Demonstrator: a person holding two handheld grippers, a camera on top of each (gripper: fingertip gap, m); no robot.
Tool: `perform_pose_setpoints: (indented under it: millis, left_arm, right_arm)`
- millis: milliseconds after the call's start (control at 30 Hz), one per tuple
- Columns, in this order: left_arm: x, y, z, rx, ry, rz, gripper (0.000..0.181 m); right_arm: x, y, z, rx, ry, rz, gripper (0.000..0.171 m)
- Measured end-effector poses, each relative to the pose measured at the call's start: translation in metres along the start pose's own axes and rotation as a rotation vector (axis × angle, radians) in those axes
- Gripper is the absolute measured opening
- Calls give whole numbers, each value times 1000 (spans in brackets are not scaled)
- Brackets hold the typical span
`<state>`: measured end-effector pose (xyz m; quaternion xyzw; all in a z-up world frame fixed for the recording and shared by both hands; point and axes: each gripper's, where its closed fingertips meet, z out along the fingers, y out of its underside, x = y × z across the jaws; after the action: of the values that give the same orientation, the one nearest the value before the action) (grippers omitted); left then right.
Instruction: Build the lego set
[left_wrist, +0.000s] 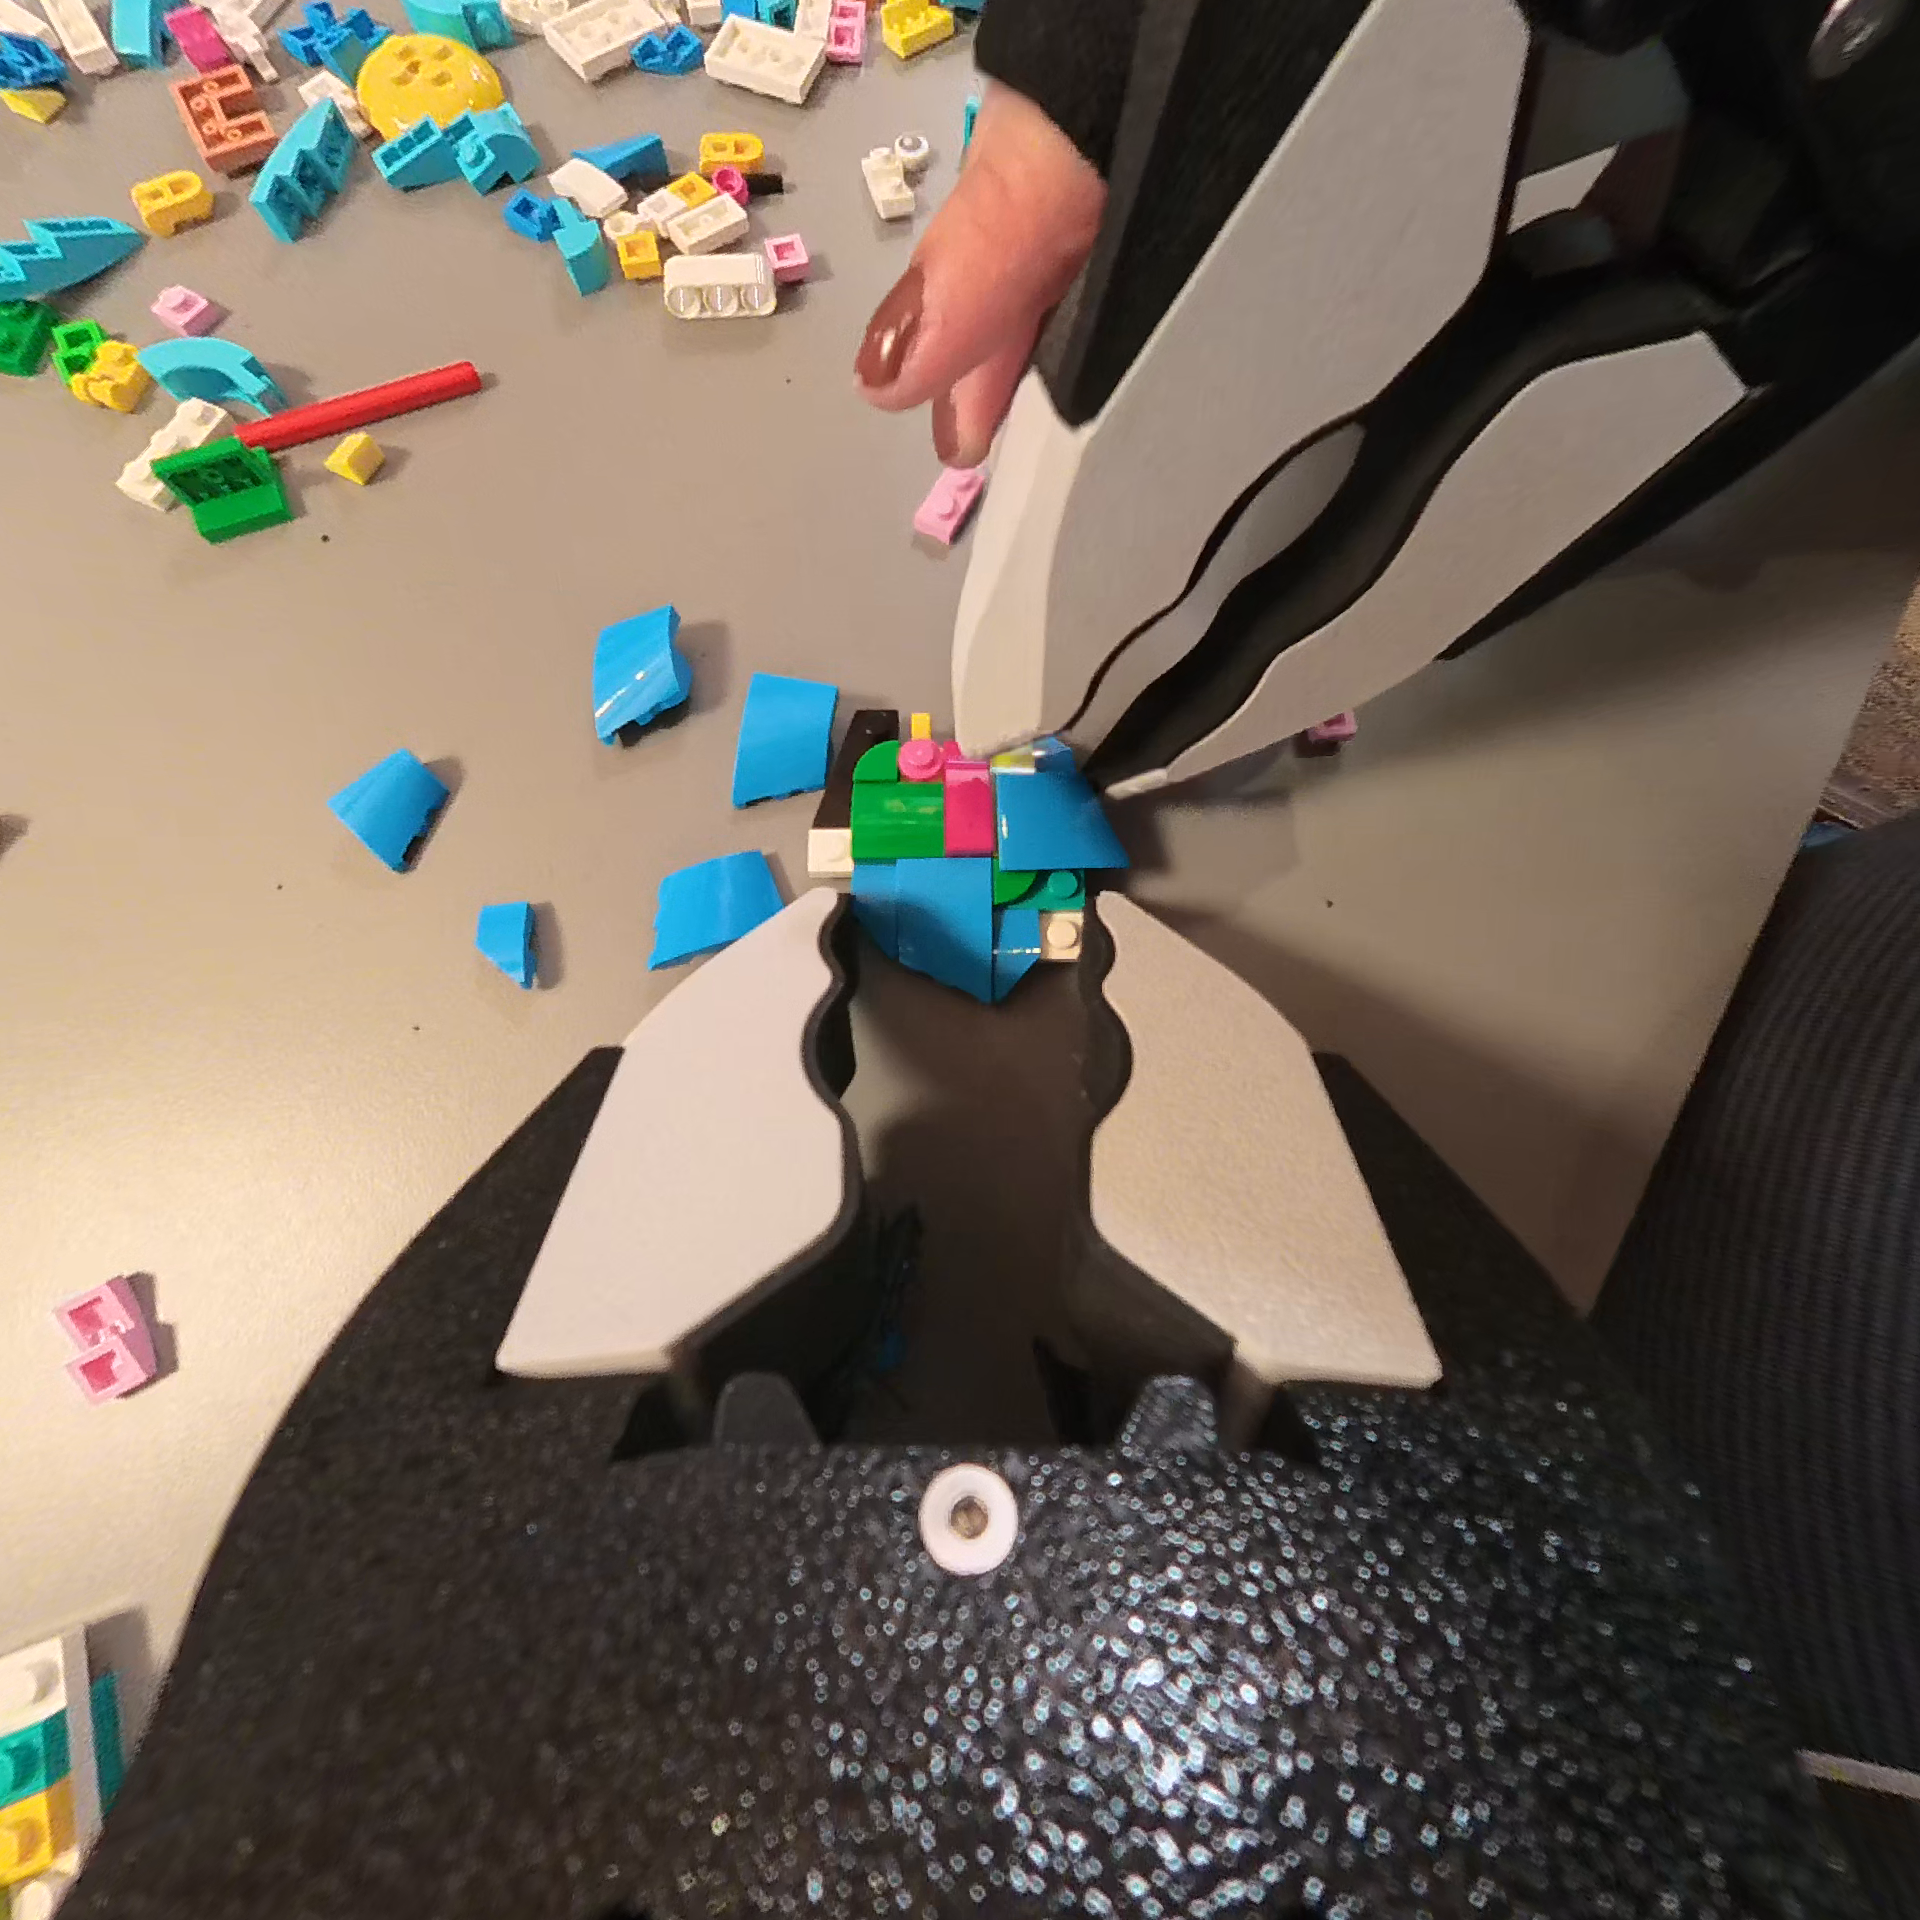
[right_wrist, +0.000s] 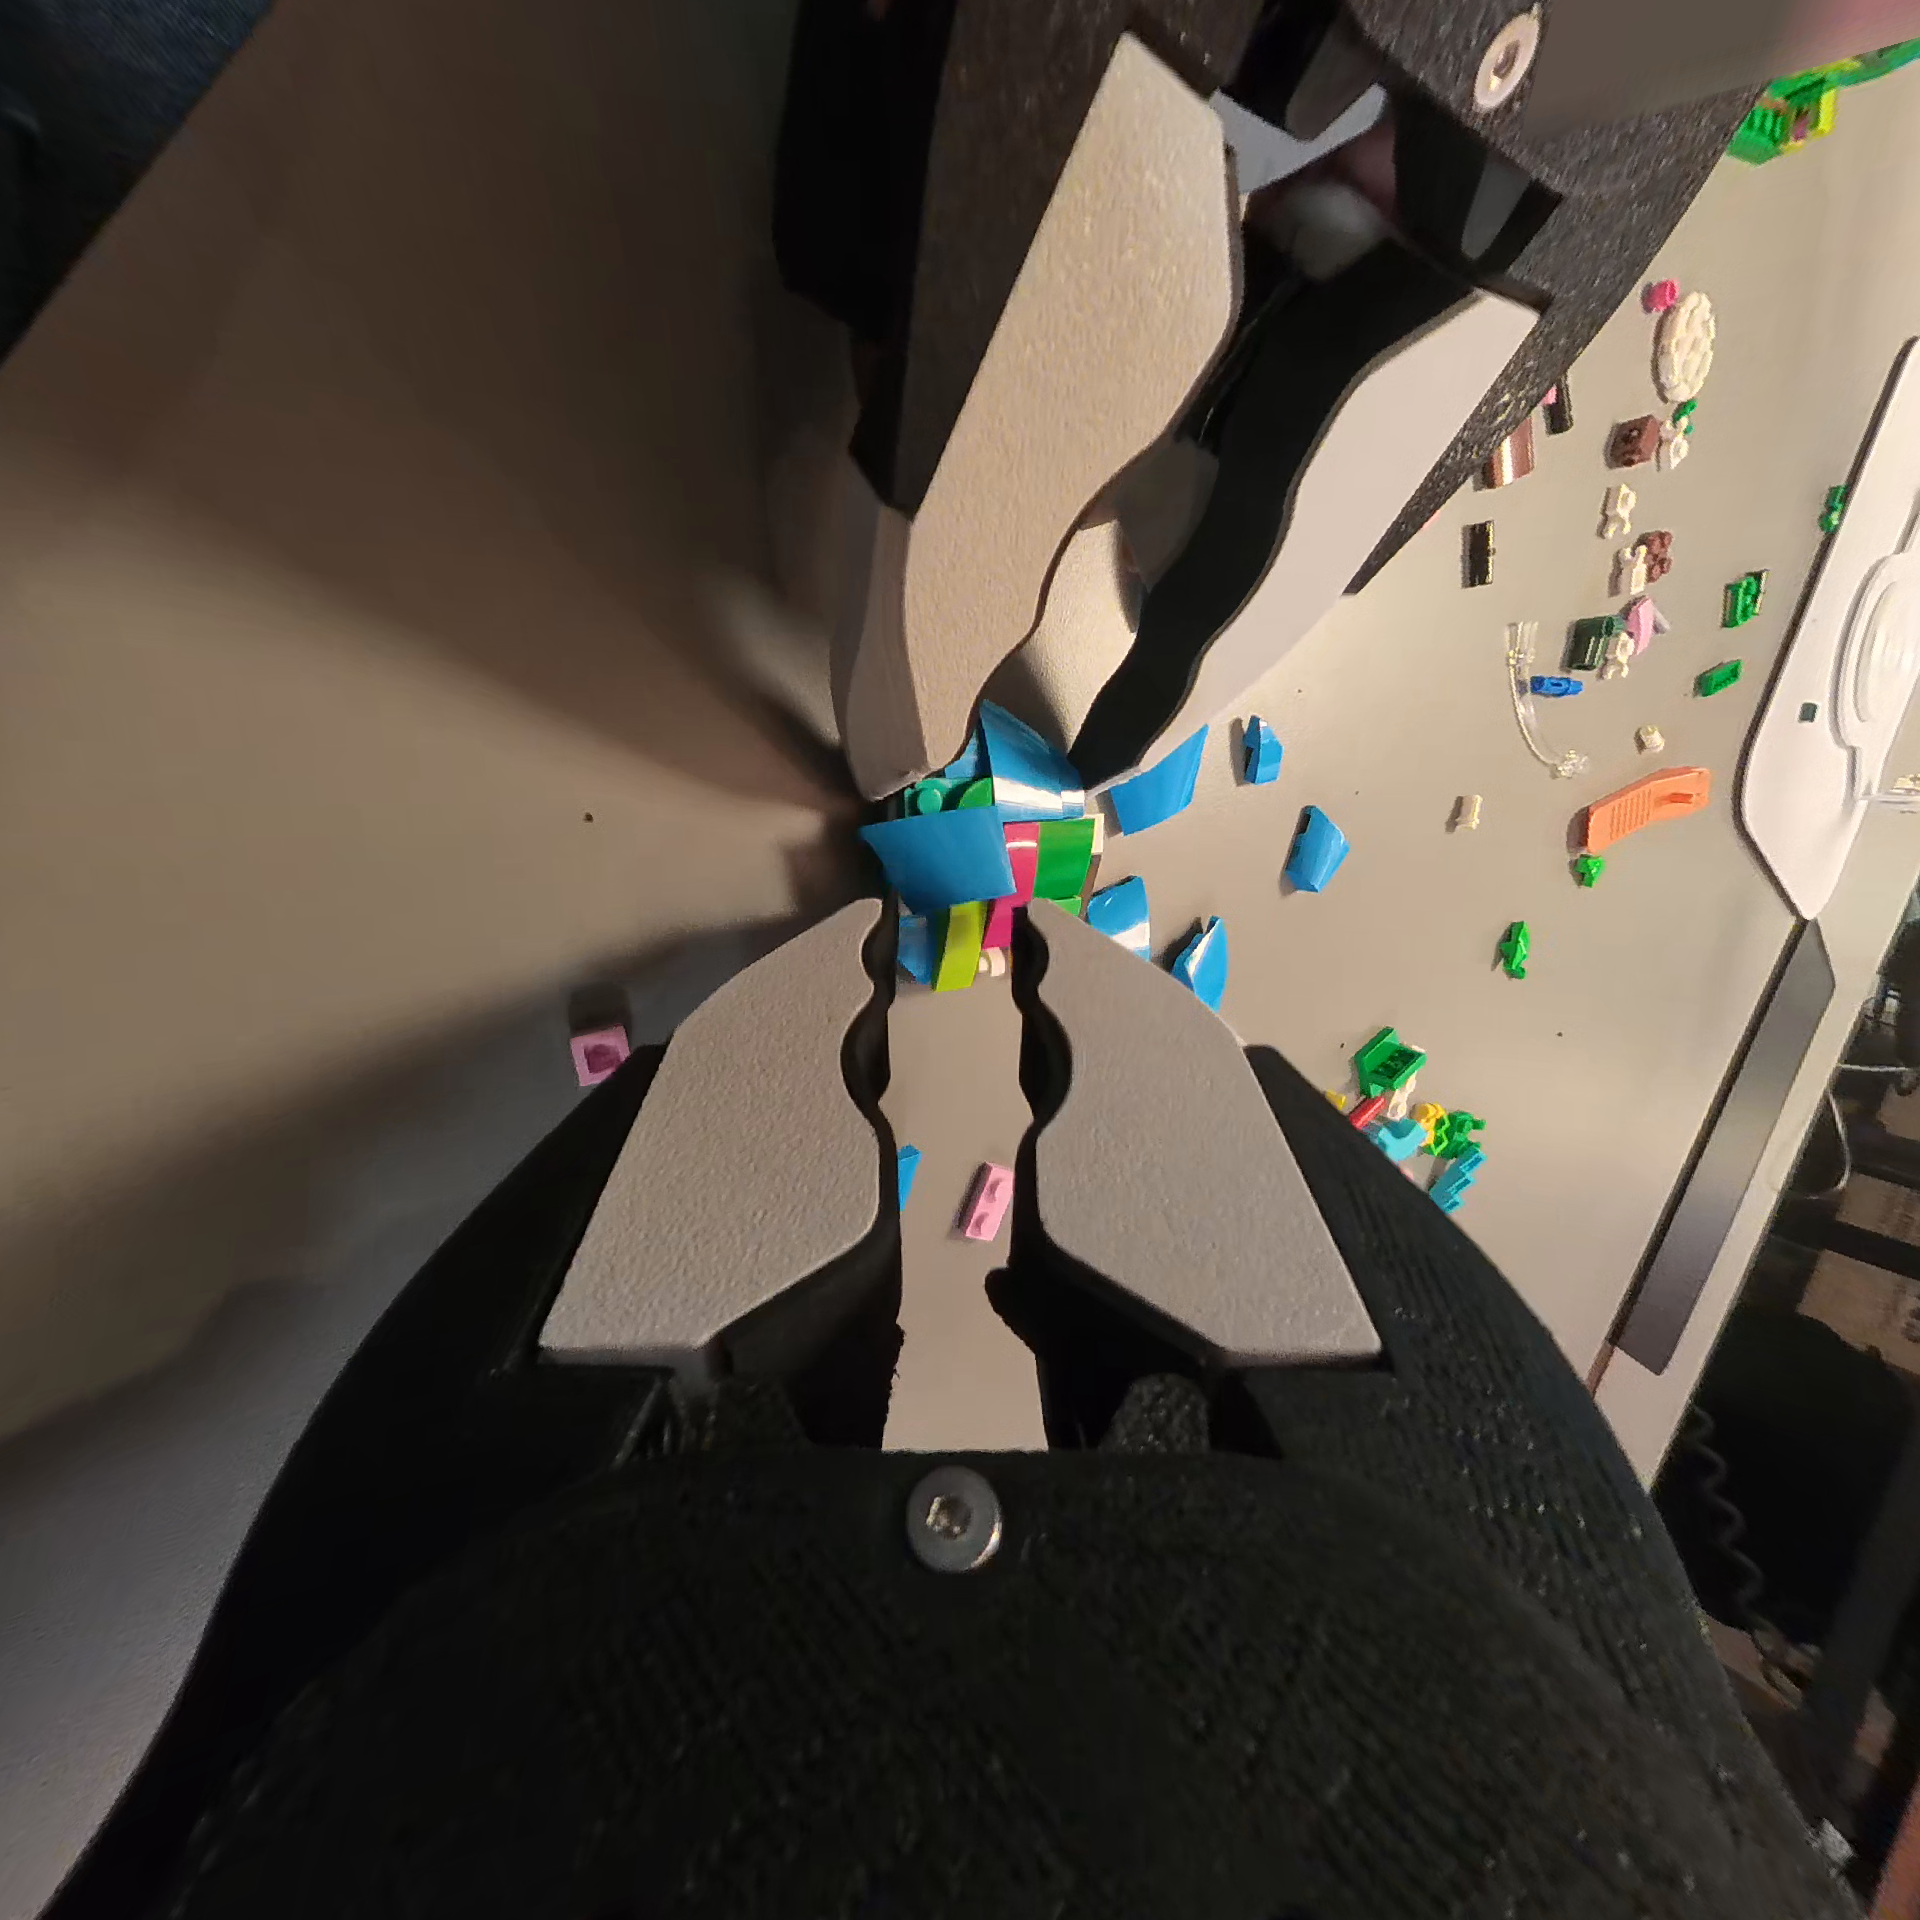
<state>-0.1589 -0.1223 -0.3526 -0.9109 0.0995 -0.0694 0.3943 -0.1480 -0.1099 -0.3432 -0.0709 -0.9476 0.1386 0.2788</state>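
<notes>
Small lego build (left_wrist: 966, 862) sits on the grey bench (left_wrist: 540, 1091), pinched from both ends. Left gripper (left_wrist: 961, 914) fingers clamp its near blue end; right gripper (left_wrist: 1039, 753) fingers, nearly together, grip its far edge by the blue sloped tile. Loose blue curved pieces (left_wrist: 639, 673) lie just left of the build; a red rod (left_wrist: 358, 405) and mixed bricks farther beyond it.

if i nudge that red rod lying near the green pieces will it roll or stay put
The red rod looks round and smooth, lying flat on the bare grey table, so a sideways nudge would probably roll it. Pushed along its length, it would more likely slide. It looks thin and stiff, likely very light, and the green piece at its near end might stop it.
</notes>
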Motion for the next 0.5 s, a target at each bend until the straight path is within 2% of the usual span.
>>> perform_pose_setpoints:
  millis: [33, 233, 500]
  left_arm:
    - [0, 0, 0, 1, 1, -2, 41]
    - [-1, -1, 0, 11, 6, -39, 41]
    - [-8, -8, -3, 39, 37, -161, 41]
  right_arm:
    - [0, 1, -1, 0, 4, 6, 20]
    - [8, 7, -10, 28, 98, 35, 29]
    - [13, -9, -17, 161, 391, -185, 42]
